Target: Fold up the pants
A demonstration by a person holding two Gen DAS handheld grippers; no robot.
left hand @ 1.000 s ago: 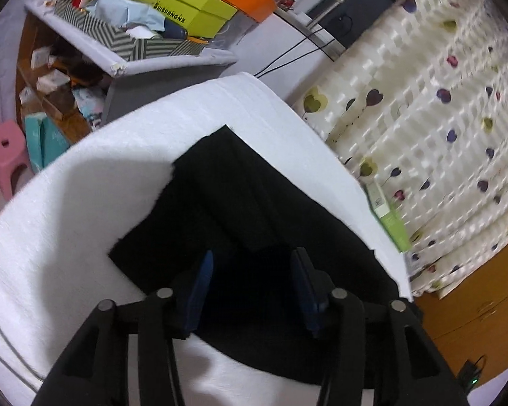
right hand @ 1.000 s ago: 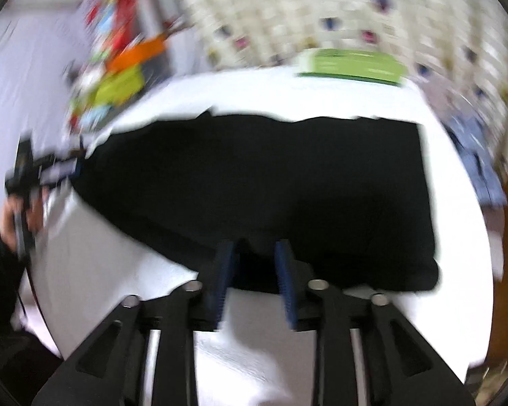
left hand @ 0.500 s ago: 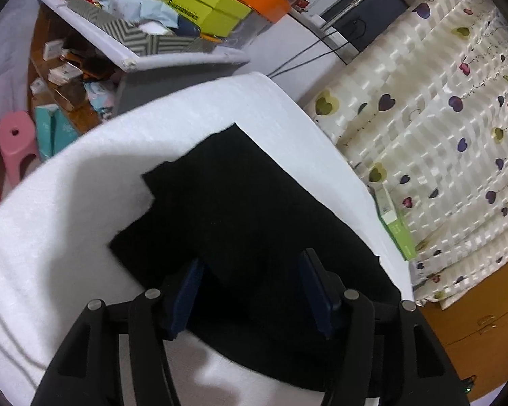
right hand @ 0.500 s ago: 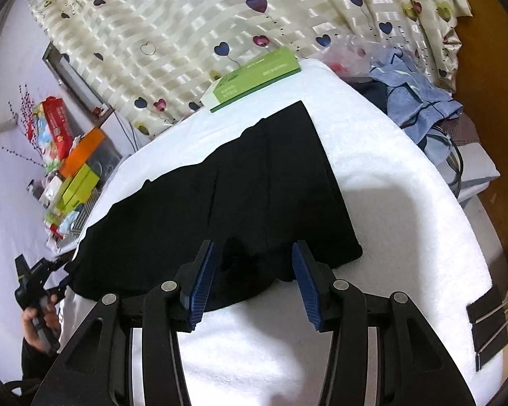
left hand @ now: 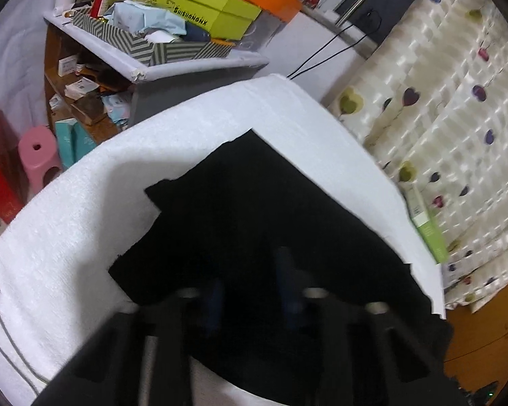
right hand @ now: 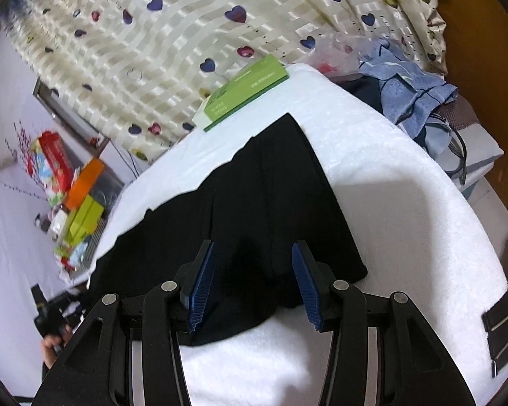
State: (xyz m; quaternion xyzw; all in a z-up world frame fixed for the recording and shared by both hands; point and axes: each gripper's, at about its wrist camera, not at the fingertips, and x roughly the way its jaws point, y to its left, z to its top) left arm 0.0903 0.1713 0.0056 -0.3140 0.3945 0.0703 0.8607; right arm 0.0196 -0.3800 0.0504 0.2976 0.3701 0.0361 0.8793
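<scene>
Currently you are working over the black pants [right hand: 260, 203], which are lying flat on the white towel [right hand: 406, 209] covering the table, already doubled lengthwise into a long dark strip running from the near right end toward the far left. In the left wrist view the far end is showing a stepped outline, one layer sitting short of the other, so the edges are not lining up there.

Right gripper [right hand: 252, 284]: jaws spread wide, hanging over the near edge of the cloth close to its right end, gripping nothing. You are probably holding it there because that edge is the natural pick-up for the next crosswise fold.

Left gripper [left hand: 250, 291]: picture is blurred and the blue pads are dark against dark fabric. A gap is showing between them, so they appear spread, with no cloth visibly pinched. It is sitting low over the pants at the strip's other end; both tools are bracketing the garment so the two ends can be lifted together.

The green box [right hand: 244, 93] is resting on the towel at the far edge by the heart-print curtain [right hand: 186, 34], just beyond the pants, not touching. The cluttered shelf [left hand: 159, 57] is standing well apart past the table's end.

Judgement: folding is partway done; a crosswise fold is left.
</scene>
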